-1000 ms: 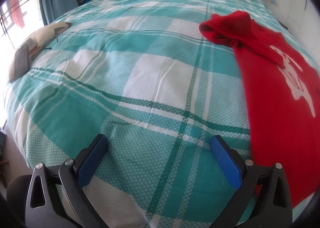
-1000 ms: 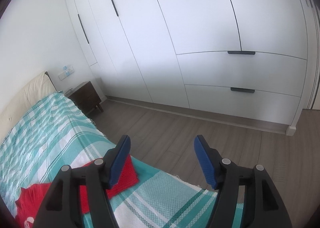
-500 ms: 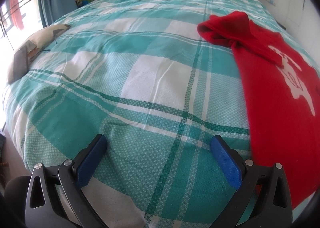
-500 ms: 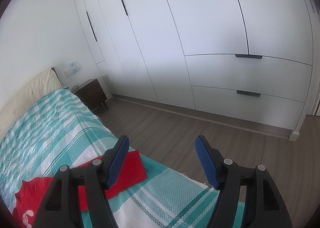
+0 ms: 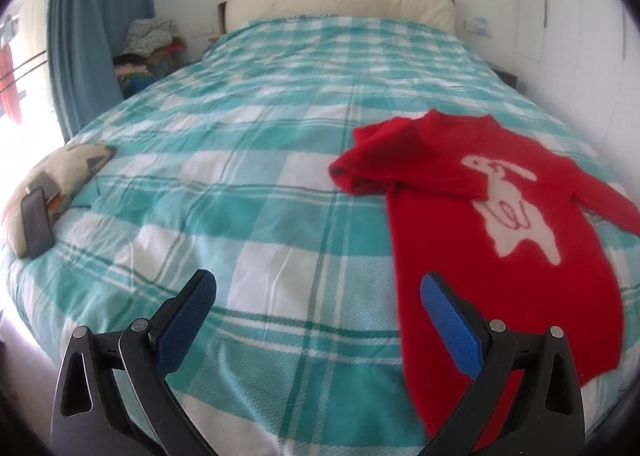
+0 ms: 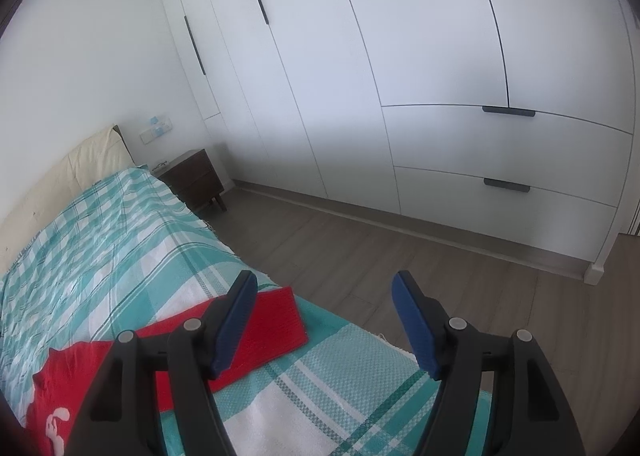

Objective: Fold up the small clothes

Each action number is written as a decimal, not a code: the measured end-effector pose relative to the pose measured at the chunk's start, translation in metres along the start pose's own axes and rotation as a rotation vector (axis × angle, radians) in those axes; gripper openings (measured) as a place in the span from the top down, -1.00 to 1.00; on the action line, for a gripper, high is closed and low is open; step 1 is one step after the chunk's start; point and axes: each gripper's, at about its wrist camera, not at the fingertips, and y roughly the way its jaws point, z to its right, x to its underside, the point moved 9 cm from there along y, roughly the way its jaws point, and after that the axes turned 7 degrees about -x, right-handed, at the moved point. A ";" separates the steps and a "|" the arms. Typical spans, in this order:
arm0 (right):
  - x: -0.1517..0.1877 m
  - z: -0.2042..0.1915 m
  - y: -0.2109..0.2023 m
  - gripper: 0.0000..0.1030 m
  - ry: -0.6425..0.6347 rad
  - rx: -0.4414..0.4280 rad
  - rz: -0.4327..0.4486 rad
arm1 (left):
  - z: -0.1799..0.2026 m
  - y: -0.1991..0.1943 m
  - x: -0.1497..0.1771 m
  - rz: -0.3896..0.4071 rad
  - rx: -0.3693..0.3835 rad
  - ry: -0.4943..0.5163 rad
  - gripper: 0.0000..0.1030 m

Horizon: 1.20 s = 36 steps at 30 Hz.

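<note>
The red sweater [image 5: 500, 256] lies spread on the checked bed [image 5: 260, 195], ahead and to the right of the left gripper [image 5: 318, 288], whose jaws stand apart. One sleeve [image 6: 276, 320] sits just beyond the right gripper [image 6: 324, 288], also apart and empty.

- Location type: a home bedroom.
- Bed [image 5: 256, 183]: covered by a teal-and-white checked spread, with a cream padded headboard [image 5: 340, 1] against the wall.
- Wardrobe [image 6: 400, 67]: white, floor-to-ceiling, with drawers (dark bar handles).
- Nightstand [image 6: 194, 175]: dark wood, beside the bed.
- Curtain [image 5: 84, 27]: blue, at the window.
- Floor [image 6: 360, 256]: wood-look planks.
</note>
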 end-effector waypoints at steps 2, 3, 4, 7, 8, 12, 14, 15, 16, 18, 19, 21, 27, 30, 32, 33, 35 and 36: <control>0.002 -0.005 0.003 -0.35 -0.001 -0.016 -0.011 | 0.039 0.002 -0.025 0.022 0.070 0.121 -0.99; 0.004 -0.007 0.005 -0.35 0.000 -0.026 -0.020 | 0.059 0.006 -0.035 0.032 0.110 0.176 -0.99; 0.005 -0.009 0.007 -0.35 -0.001 -0.036 -0.030 | 0.080 0.012 -0.042 0.047 0.137 0.240 -0.99; 0.010 -0.011 0.009 -0.35 0.001 -0.057 -0.052 | 0.140 0.048 -0.053 0.064 0.142 0.497 -0.97; 0.010 -0.011 0.009 -0.35 0.003 -0.060 -0.054 | 0.154 0.063 -0.054 0.053 0.128 0.554 -0.84; 0.011 -0.009 0.009 -0.35 0.019 -0.069 -0.061 | 0.189 0.122 -0.048 -0.081 0.131 0.673 -0.32; 0.012 -0.008 0.012 -0.36 0.032 -0.076 -0.073 | 0.201 0.137 -0.039 -0.099 0.146 0.744 -0.33; 0.013 -0.008 0.014 -0.35 0.038 -0.080 -0.081 | 0.206 0.141 -0.036 -0.093 0.141 0.778 -0.33; 0.014 -0.008 0.016 -0.36 0.042 -0.082 -0.087 | 0.209 0.144 -0.036 -0.077 0.141 0.798 -0.33; 0.016 -0.011 0.019 -0.36 0.043 -0.089 -0.099 | 0.212 0.147 -0.041 -0.066 0.161 0.784 -0.33; 0.017 -0.013 0.020 -0.36 0.040 -0.095 -0.104 | 0.212 0.149 -0.045 -0.081 0.186 0.756 -0.20; 0.019 -0.018 0.022 -0.35 0.027 -0.106 -0.112 | 0.207 0.155 -0.050 -0.140 0.244 0.673 0.76; 0.023 -0.036 0.018 -0.35 -0.040 -0.125 -0.110 | 0.117 0.135 -0.117 -0.087 0.294 0.227 0.95; 0.022 -0.042 0.015 -0.35 -0.066 -0.135 -0.098 | 0.010 0.126 -0.143 -0.063 0.216 -0.086 0.95; 0.021 -0.046 0.015 -0.36 -0.078 -0.144 -0.095 | -0.067 0.129 -0.138 -0.079 0.084 -0.251 0.96; 0.022 -0.048 0.014 -0.36 -0.087 -0.147 -0.096 | -0.102 0.131 -0.130 -0.094 0.019 -0.323 0.96; 0.023 -0.054 0.014 -0.36 -0.105 -0.153 -0.098 | -0.159 0.139 -0.107 -0.136 -0.079 -0.457 0.96; 0.025 -0.056 0.014 -0.36 -0.115 -0.156 -0.099 | -0.181 0.143 -0.093 -0.158 -0.119 -0.512 0.96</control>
